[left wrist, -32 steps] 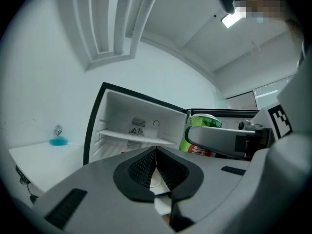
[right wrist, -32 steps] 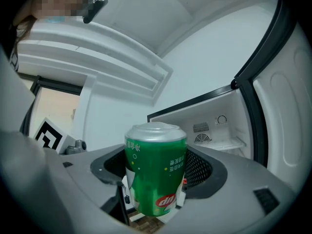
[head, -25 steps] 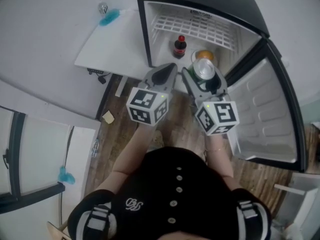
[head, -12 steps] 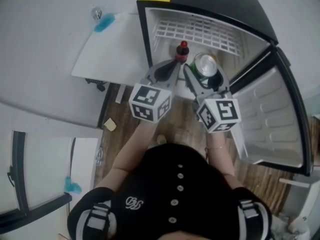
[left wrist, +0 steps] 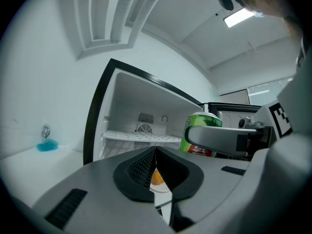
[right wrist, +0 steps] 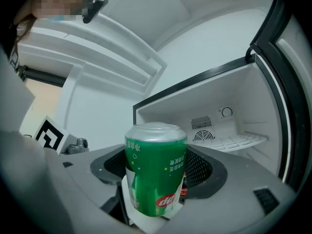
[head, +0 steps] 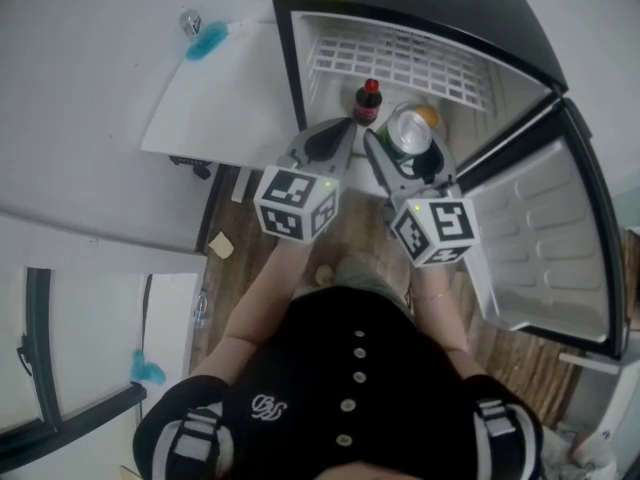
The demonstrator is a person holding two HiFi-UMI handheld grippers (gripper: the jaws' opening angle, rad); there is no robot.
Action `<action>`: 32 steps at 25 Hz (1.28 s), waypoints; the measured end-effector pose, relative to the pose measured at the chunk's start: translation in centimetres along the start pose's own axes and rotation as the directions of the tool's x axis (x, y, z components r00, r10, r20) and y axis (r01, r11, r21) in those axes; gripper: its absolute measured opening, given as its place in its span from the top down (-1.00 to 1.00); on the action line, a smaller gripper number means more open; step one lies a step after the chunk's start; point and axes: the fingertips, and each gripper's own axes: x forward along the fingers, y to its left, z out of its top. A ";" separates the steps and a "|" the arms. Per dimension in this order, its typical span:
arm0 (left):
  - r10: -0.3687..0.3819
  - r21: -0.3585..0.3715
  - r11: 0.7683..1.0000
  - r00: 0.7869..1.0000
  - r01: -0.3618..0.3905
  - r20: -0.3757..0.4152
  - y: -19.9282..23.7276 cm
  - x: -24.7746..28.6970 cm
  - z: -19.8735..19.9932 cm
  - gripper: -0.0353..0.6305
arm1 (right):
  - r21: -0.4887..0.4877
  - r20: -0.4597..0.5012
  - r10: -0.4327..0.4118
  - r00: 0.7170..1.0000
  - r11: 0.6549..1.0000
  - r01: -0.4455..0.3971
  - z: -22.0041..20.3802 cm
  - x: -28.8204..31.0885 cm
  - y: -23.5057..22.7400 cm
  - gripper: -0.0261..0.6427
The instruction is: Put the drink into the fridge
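Observation:
A green drink can (head: pixel 408 128) stands upright between the jaws of my right gripper (head: pixel 404 148), which is shut on it. In the right gripper view the can (right wrist: pixel 156 167) fills the middle, its print upside down. The small black fridge (head: pixel 400 8) stands open just ahead, its white wire shelf (head: pixel 400 60) bare. A cola bottle (head: pixel 369 100) and an orange object (head: pixel 429 116) stand on the fridge floor. My left gripper (head: pixel 335 136) hangs beside the right one, shut on nothing. In the left gripper view its jaws meet, and the can (left wrist: pixel 201 130) shows to the right.
The fridge door (head: pixel 545 238) is swung wide open to the right. A white table (head: pixel 220 98) adjoins the fridge on the left, with a blue object (head: pixel 207 40) at its far corner. Wooden floor (head: pixel 230 208) lies below the grippers.
Both grippers have edged a little toward the fridge opening, the can still held. The can now partly covers the orange object in the head view.

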 end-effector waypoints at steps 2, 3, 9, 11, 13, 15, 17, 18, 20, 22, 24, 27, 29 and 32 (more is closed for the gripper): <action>0.003 0.006 1.000 1.000 -0.003 -0.002 0.0 0.1 0.0 0.87 | 0.002 -0.004 0.002 1.000 1.000 -0.002 -0.2 0.1 -0.2 -0.07; 0.002 0.009 1.000 1.000 -0.002 -0.005 0.0 0.2 -0.1 0.87 | 0.002 -0.006 0.002 1.000 1.000 -0.002 -0.2 0.2 -0.3 -0.07; 0.022 0.011 1.000 0.999 -0.021 -0.025 0.1 0.8 -0.6 0.87 | -0.013 -0.023 0.006 1.000 1.000 -0.006 -0.3 0.9 -1.1 -0.07; 0.039 0.013 0.999 0.999 -0.039 -0.017 0.4 0.8 -0.3 0.87 | -0.018 -0.026 0.007 1.000 1.000 -0.007 -0.2 1.0 -1.3 -0.07; 0.056 0.019 0.998 0.998 -0.056 -0.009 0.7 1.1 0.2 0.87 | -0.021 -0.028 0.014 1.000 1.000 -0.014 0.1 1.4 -1.6 -0.07; 0.072 0.028 0.997 0.997 -0.072 -0.004 0.9 1.2 0.5 0.87 | -0.026 -0.032 0.019 0.999 0.999 -0.019 0.1 1.6 -1.8 -0.07; 0.087 0.030 0.996 0.996 -0.087 0.000 1.3 1.1 0.5 0.87 | -0.033 -0.036 0.018 0.999 0.999 -0.019 0.0 1.8 -1.9 -0.07; 0.092 0.031 0.995 0.996 -0.092 0.002 1.5 1.0 0.4 0.87 | -0.038 -0.037 0.017 0.999 0.999 -0.019 0.0 1.9 -1.9 -0.07; 0.091 0.036 0.995 0.996 -0.091 -0.001 1.7 1.0 0.4 0.87 | -0.043 -0.036 0.016 0.999 0.999 -0.017 0.1 2.1 -2.1 -0.07; 0.087 0.041 0.995 0.996 -0.087 -0.007 1.8 1.2 0.5 0.87 | -0.043 -0.034 0.015 0.999 0.999 -0.016 0.5 2.4 -2.2 -0.07; 0.088 0.043 0.995 0.996 -0.088 -0.013 1.9 1.5 0.7 0.87 | -0.044 -0.032 0.017 0.999 0.999 -0.019 0.8 2.8 -2.3 -0.07; 0.093 0.050 0.994 0.996 -0.092 -0.008 2.1 1.6 1.0 0.87 | -0.055 -0.027 0.024 0.999 0.998 -0.025 1.1 3.4 -2.1 -0.07; 0.097 0.055 0.994 0.995 -0.097 0.003 2.4 1.6 1.4 0.87 | -0.062 -0.026 0.025 0.999 0.998 -0.027 1.2 3.9 -2.0 -0.07; 0.109 0.048 0.993 0.994 -0.110 0.017 2.9 1.8 2.0 0.87 | -0.067 -0.025 0.028 0.999 0.997 -0.030 1.5 4.7 -2.0 -0.07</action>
